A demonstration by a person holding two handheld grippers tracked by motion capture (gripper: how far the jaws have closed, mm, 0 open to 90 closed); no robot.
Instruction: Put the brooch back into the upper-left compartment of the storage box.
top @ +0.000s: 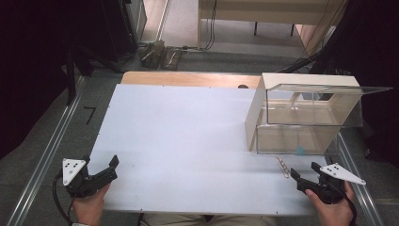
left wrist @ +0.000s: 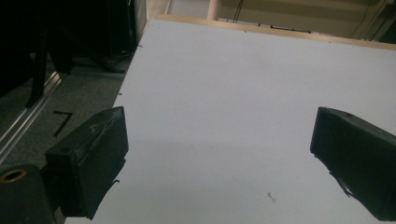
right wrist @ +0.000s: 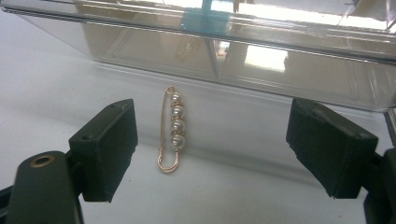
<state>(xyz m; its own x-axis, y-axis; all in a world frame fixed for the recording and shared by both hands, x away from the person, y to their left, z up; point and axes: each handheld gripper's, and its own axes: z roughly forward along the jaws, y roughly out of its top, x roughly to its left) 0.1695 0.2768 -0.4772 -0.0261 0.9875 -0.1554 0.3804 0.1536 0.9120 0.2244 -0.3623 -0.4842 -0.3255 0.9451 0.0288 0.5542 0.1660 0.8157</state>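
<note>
So far nothing is picked up. My right gripper (right wrist: pixel 212 154) has its jaws spread wide, and the pearl pin (right wrist: pixel 172 128) lies flat on the white table (top: pixel 188 141) between them, just in front of the clear box (right wrist: pixel 299 60), not touching it. My left gripper (top: pixel 101 173) is also wide and holds nothing; it rests well apart from the clear box, near the table's other front corner. I judge the grasp is not yet done: I must still close on the pearl pin, lift it, and probably bring it to the clear box.

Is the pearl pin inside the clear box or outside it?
Outside: the pearl pin lies flat on the white table, in front of the clear box.
</note>
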